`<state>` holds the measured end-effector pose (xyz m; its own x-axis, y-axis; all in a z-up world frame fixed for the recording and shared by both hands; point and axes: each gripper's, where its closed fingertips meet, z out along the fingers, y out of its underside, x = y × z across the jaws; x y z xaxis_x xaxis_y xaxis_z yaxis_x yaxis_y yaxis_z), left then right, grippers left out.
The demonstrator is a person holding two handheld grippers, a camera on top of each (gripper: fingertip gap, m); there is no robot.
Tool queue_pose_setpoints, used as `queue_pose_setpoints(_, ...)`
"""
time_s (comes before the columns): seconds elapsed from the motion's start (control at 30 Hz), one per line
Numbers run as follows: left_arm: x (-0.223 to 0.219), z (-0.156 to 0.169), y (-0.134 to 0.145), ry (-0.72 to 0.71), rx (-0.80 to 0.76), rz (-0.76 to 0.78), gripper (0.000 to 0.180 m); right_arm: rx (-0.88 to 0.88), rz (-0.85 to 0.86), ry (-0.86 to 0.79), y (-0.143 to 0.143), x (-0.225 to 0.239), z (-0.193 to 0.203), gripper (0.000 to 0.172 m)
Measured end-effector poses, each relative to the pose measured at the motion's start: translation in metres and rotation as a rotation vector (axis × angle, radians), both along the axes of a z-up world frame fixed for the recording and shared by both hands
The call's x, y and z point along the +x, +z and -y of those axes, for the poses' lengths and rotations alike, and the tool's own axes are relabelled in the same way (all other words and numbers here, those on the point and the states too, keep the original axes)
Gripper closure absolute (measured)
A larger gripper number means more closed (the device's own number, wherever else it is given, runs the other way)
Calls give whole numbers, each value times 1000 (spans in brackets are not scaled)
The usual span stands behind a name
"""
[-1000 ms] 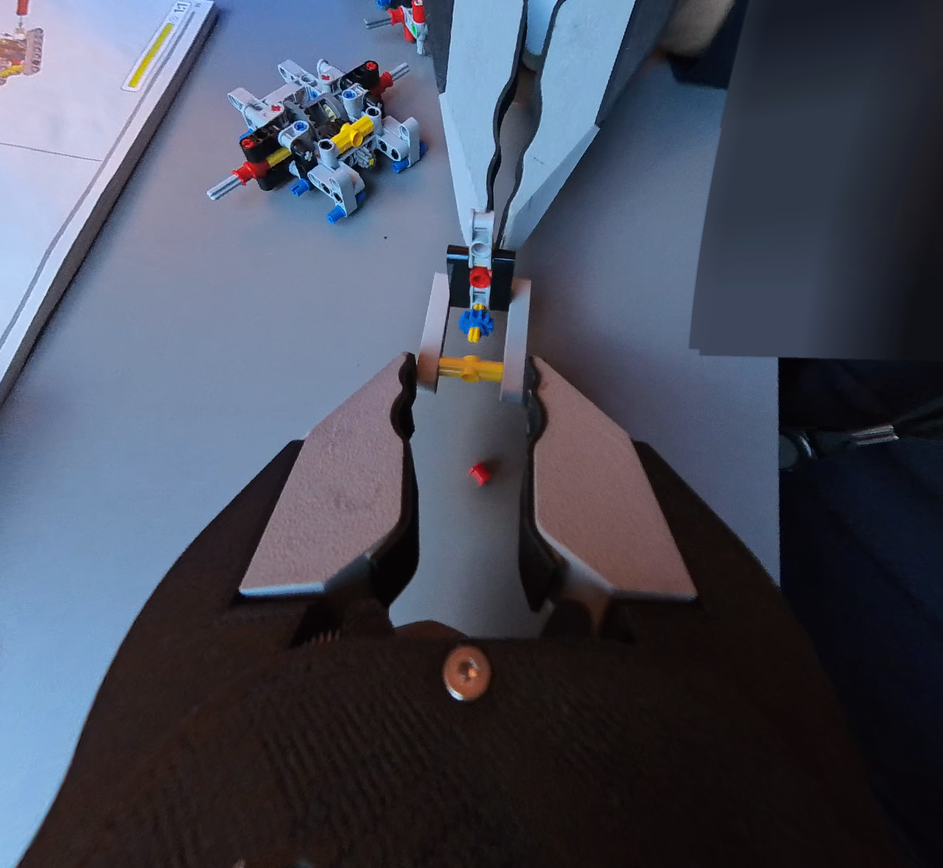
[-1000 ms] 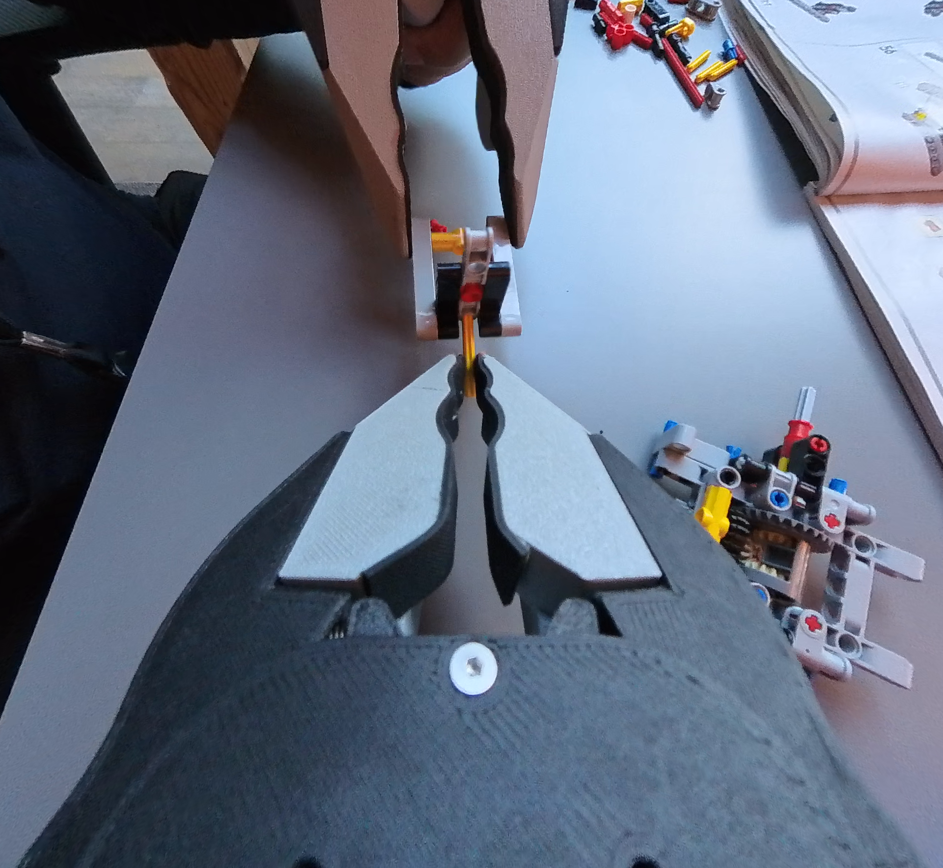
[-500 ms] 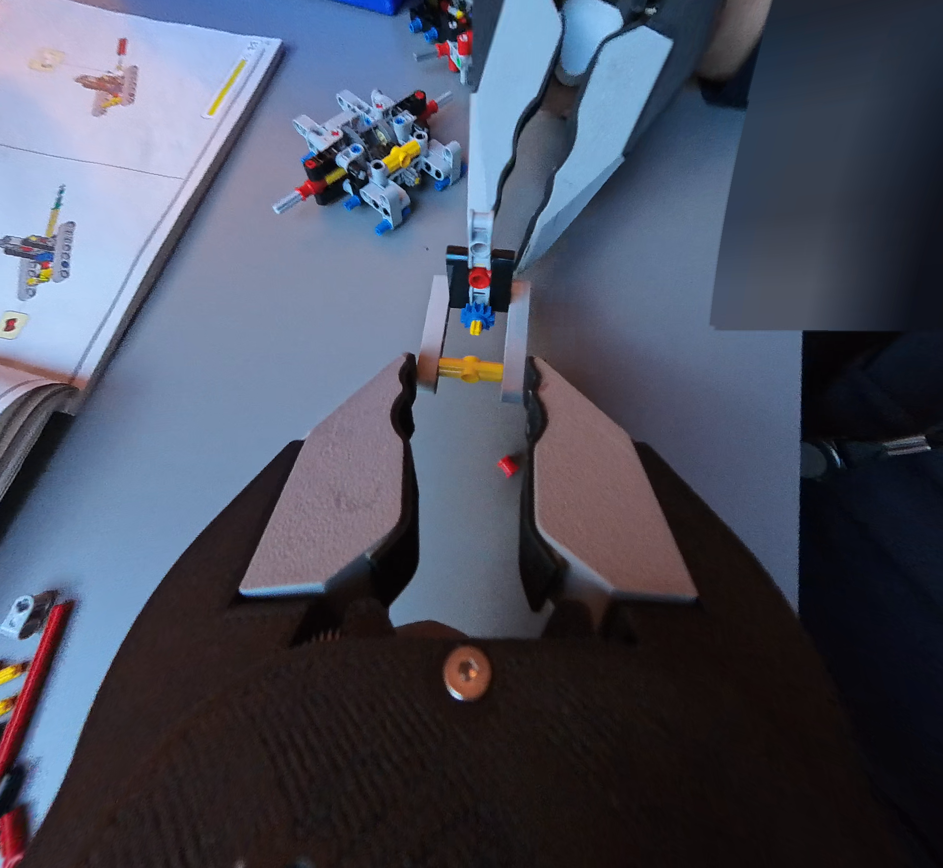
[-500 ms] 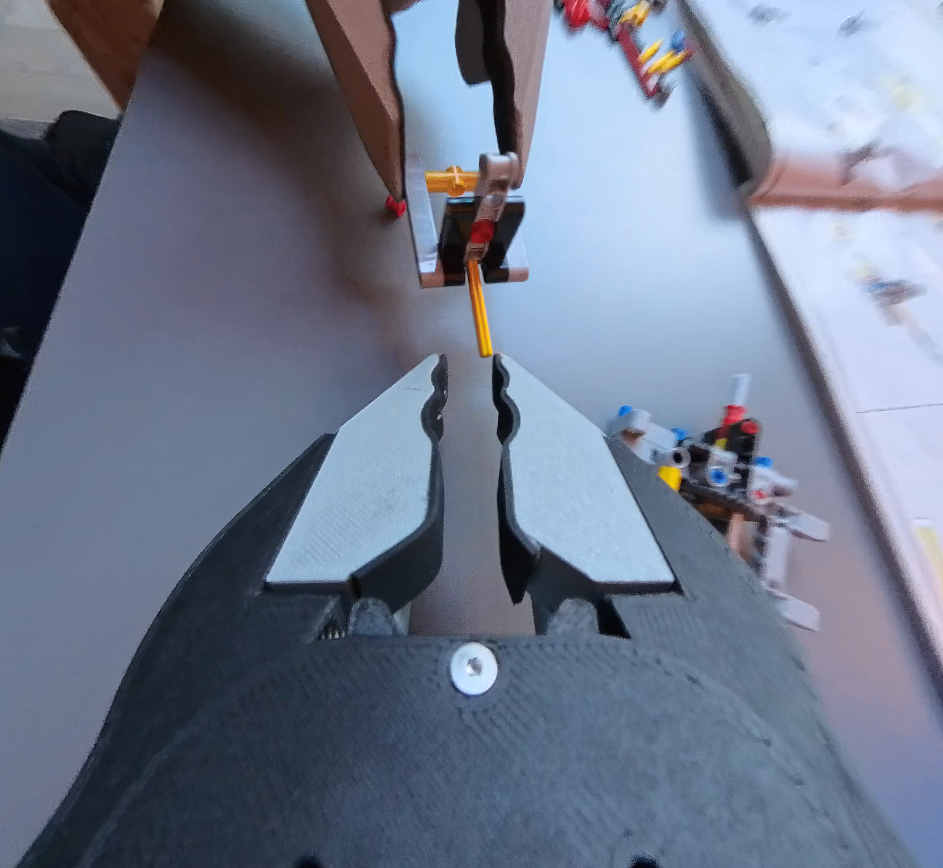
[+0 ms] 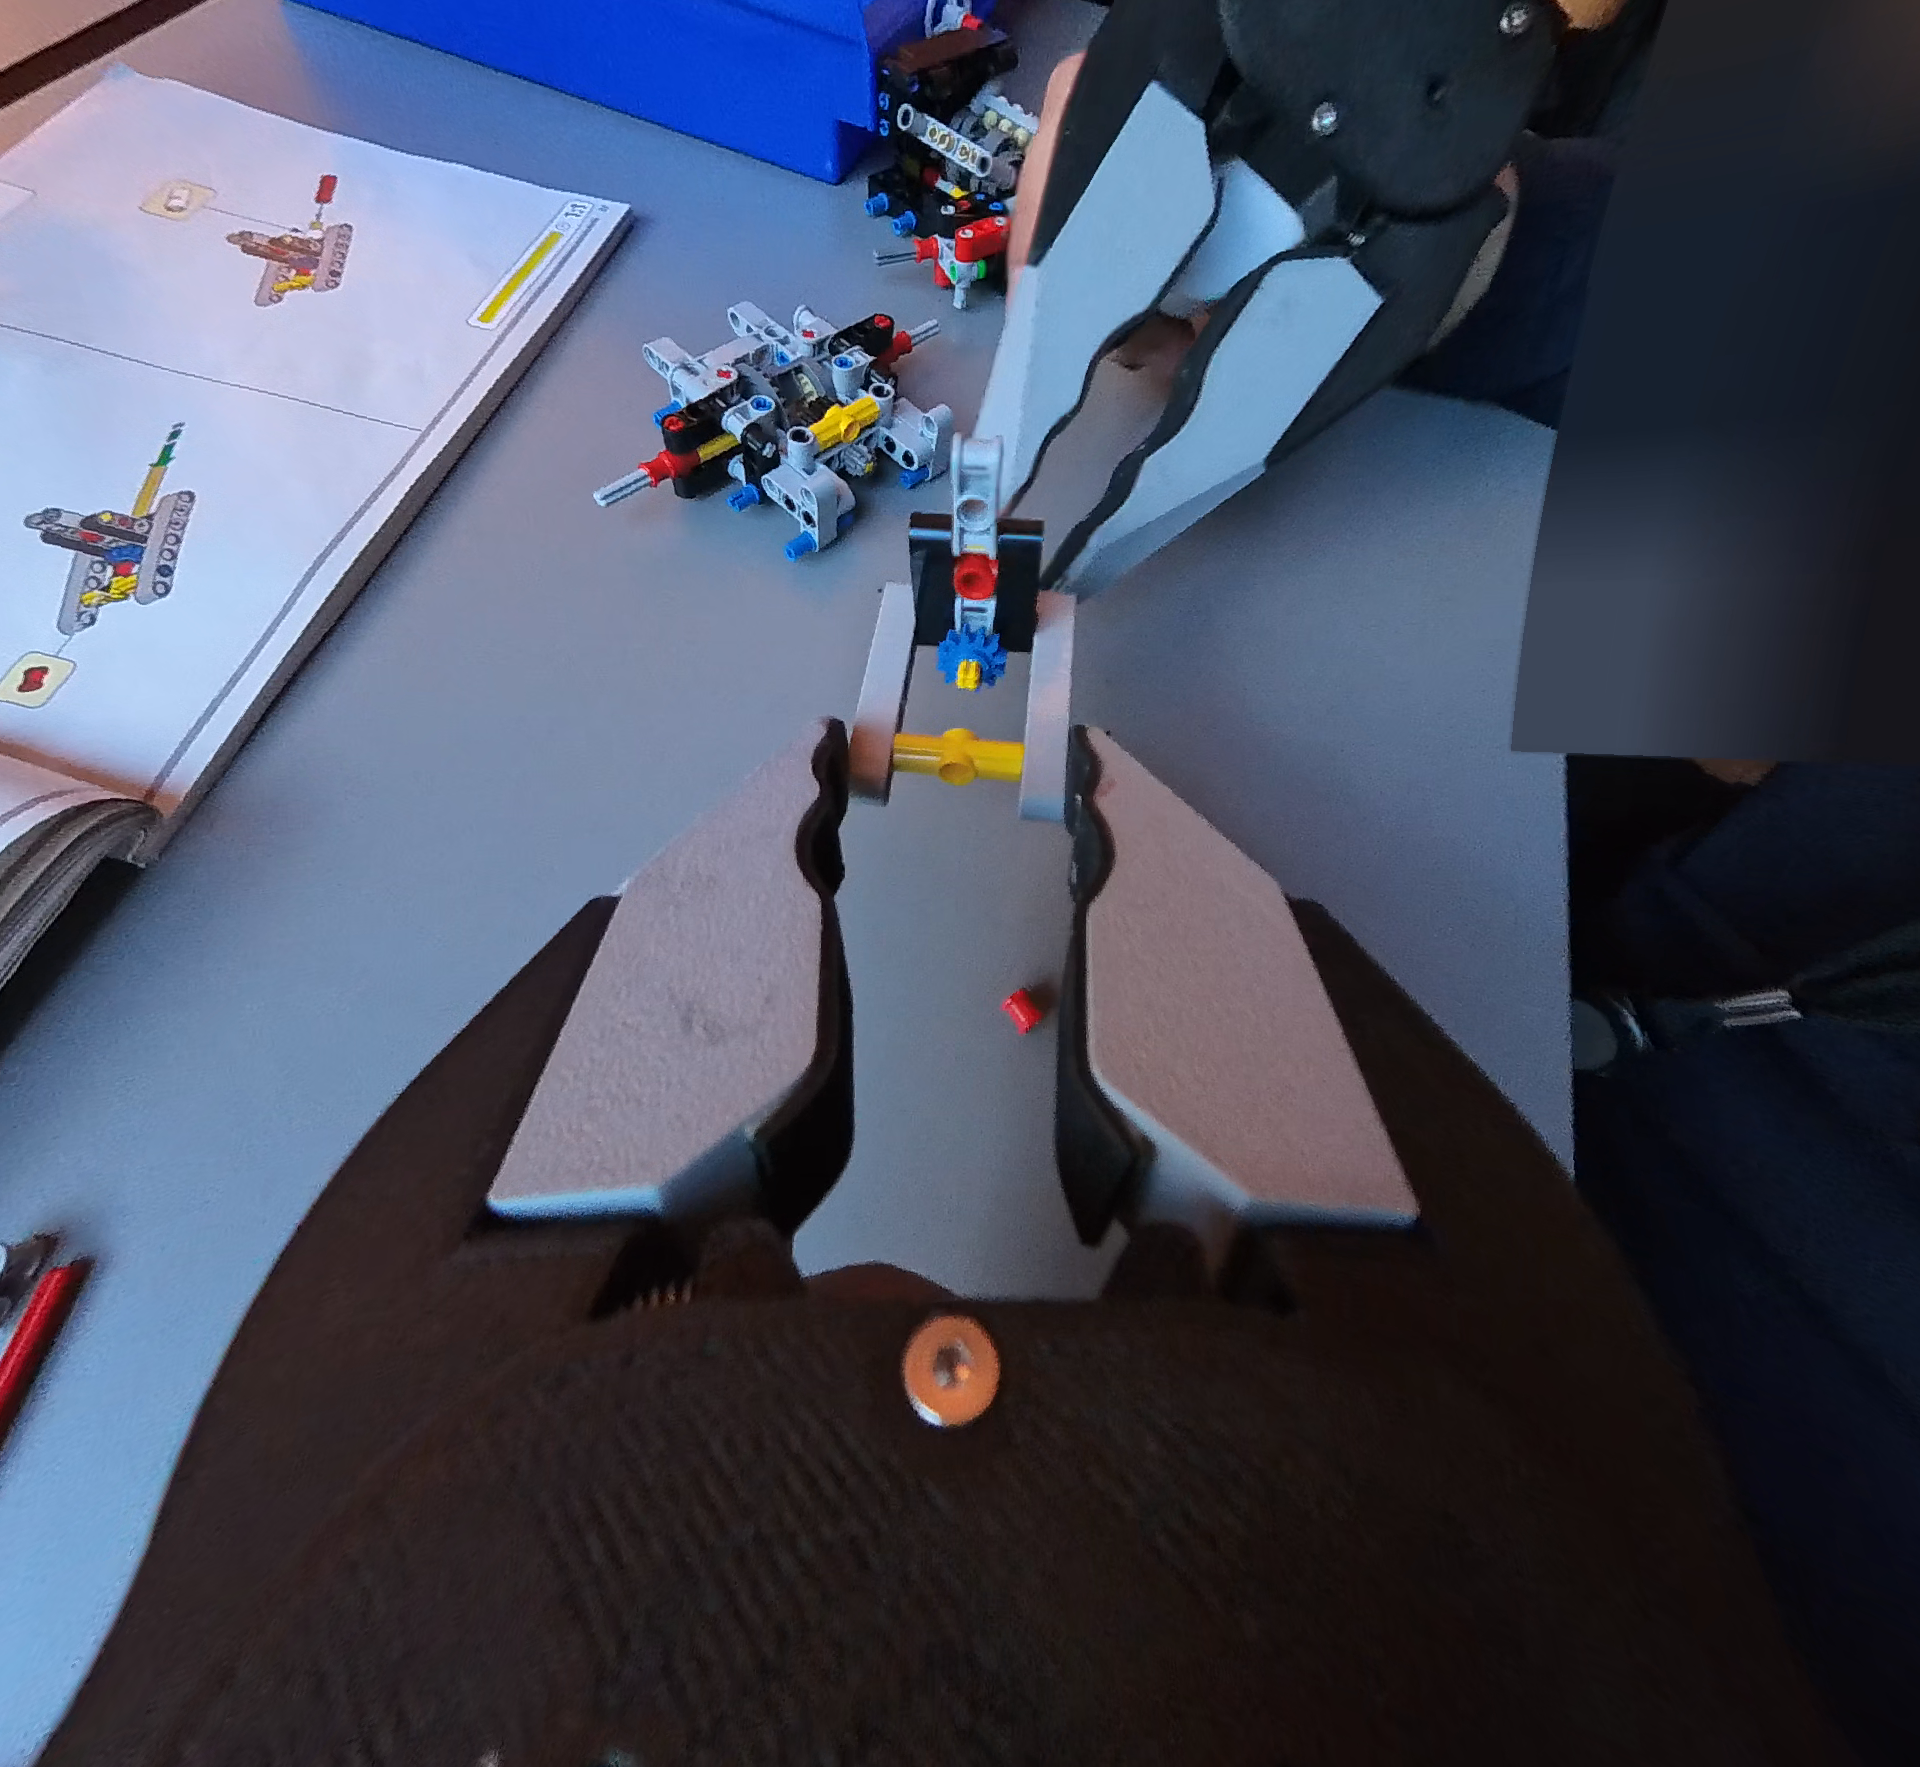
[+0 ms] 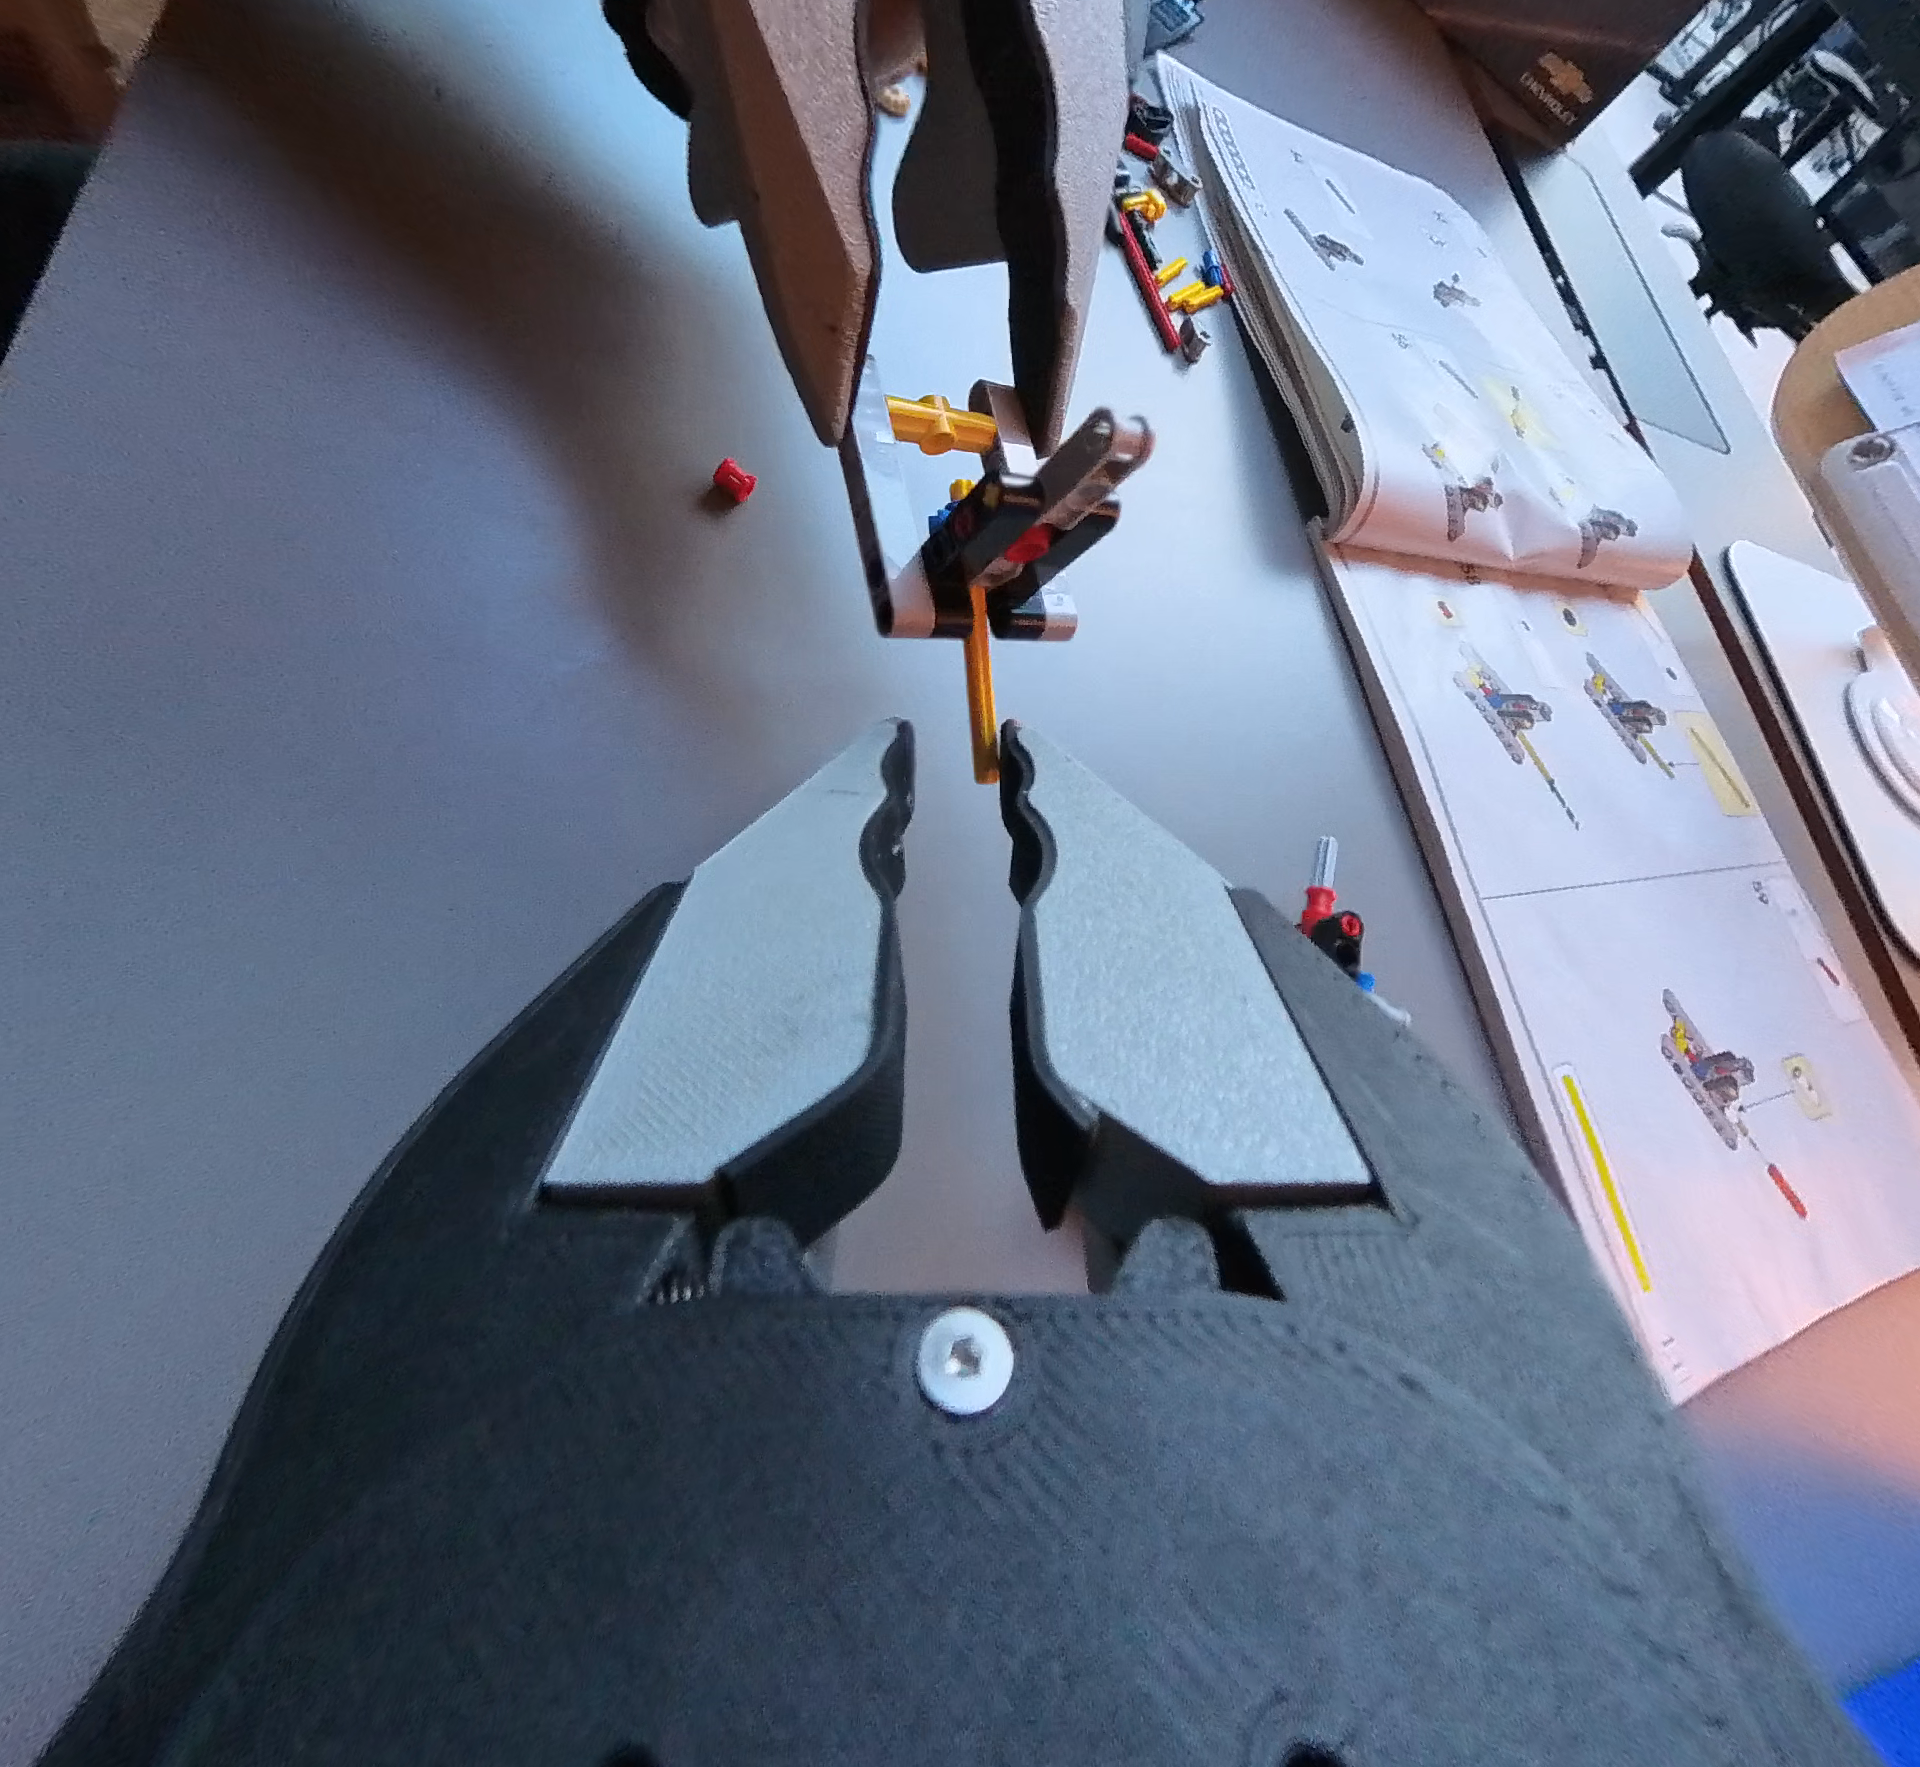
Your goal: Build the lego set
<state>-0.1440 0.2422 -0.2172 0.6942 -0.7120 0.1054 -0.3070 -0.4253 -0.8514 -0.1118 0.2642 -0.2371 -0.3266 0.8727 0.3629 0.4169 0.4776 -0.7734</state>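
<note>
Jaws of left gripper (image 5: 958,772) clamped across small grey frame assembly (image 5: 1044,709), held above surface (image 5: 520,730). Right gripper (image 6: 956,756) jaws apart; yellow axle (image 6: 980,709) juts from assembly lengthwise toward them, tip between, beside right pad, unpinched.

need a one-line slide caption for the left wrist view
Left gripper clamps a small grey-framed brick assembly above the table; open right gripper beside its far end.

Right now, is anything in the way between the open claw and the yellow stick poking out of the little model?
No. The right claw is open, and the yellow stick already reaches between its tips.
</note>
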Motion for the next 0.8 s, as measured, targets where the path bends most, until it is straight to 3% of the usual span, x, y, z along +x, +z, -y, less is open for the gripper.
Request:
queue_pose_setpoints(0.13,2,0,1,-3,-18,45,141,15,51,-36,-12,-2,-6,160)
queue_pose_setpoints(0.23,1,-2,2,21,-41,94,141,103,4,-79,-4,-4,-14,172)
queue_pose_setpoints(0.4,-3,-7,1,85,-103,135,141,157,-59,-133,9,-5,-23,157)
queue_pose_setpoints(0.6,5,-10,12,94,-115,239,141,266,-56,-159,7,-7,-26,172)
queue_pose_setpoints(0.8,6,-14,21,131,-50,268,141,89,-112,-210,18,-12,-27,171)
